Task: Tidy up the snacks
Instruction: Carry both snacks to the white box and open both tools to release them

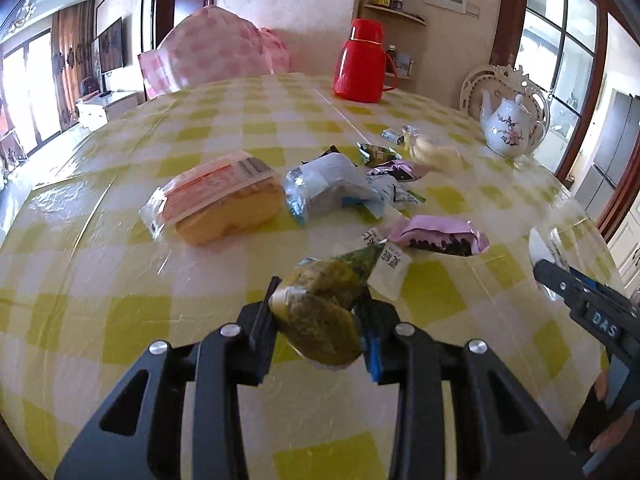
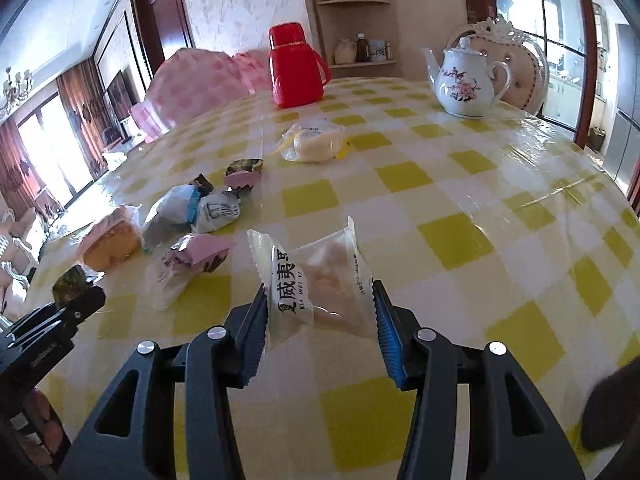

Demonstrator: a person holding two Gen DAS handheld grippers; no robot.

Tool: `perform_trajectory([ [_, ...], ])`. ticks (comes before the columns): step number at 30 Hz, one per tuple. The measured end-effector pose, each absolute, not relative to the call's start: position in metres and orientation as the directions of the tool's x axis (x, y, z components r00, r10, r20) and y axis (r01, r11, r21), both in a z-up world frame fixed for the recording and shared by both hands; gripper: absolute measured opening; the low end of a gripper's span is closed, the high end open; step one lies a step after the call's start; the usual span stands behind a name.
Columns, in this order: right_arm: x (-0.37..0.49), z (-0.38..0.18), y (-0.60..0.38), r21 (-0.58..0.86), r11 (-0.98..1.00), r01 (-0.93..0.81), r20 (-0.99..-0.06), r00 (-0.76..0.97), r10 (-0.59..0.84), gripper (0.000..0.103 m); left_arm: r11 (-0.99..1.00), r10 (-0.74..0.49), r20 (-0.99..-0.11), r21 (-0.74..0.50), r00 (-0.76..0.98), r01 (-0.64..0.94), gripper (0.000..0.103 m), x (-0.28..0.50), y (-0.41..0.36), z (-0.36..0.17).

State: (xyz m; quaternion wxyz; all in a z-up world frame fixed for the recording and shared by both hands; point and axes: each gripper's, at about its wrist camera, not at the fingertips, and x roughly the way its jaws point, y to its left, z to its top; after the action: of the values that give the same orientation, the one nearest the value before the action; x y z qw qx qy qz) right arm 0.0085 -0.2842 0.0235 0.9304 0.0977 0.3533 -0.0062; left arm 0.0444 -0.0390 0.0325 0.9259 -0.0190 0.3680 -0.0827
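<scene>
left gripper [image 1: 318, 316] pinches a green pack [image 1: 324, 312] across its soft middle; right gripper [image 2: 320, 320] clamps a clear pack [image 2: 320, 280], light, crinkly, likely slippery at its edges.

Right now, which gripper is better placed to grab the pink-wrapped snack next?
Neither is free: left gripper grips a green packet, right gripper a clear packet. The right, once emptied; the pink snack lies toward it.

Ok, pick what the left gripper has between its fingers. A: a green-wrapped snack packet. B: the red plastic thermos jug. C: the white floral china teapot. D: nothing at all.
A: the left gripper is clamped on the green-wrapped snack packet, held clear of the yellow checked tablecloth.
</scene>
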Motion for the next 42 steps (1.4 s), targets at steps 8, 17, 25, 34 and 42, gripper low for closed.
perform_trajectory([
  [8, -0.033, 0.026, -0.265, 0.229, 0.971, 0.071, -0.634, 0.768, 0.094, 0.048, 0.982, -0.187, -0.658, -0.131, 0.730, 0.133, 0.036, 0.020, -0.030, 0.035],
  [17, -0.079, 0.027, -0.240, 0.276, 0.961, 0.026, -0.615, 0.773, 0.156, 0.048, 0.978, -0.209, -0.656, -0.159, 0.725, 0.138, 0.036, -0.017, -0.021, 0.034],
  [25, -0.103, 0.022, -0.217, 0.271, 0.962, -0.017, -0.629, 0.754, 0.190, 0.048, 0.979, -0.203, -0.669, -0.134, 0.715, 0.153, 0.036, -0.051, -0.012, 0.030],
  [34, -0.122, 0.027, -0.187, 0.259, 0.963, -0.078, -0.627, 0.745, 0.229, 0.048, 0.987, -0.157, -0.672, -0.077, 0.723, 0.143, 0.036, -0.085, 0.016, 0.035],
  [42, -0.137, 0.039, -0.149, 0.233, 0.957, -0.171, -0.616, 0.736, 0.281, 0.048, 0.995, -0.080, -0.668, -0.015, 0.740, 0.094, 0.036, -0.119, 0.059, 0.050],
])
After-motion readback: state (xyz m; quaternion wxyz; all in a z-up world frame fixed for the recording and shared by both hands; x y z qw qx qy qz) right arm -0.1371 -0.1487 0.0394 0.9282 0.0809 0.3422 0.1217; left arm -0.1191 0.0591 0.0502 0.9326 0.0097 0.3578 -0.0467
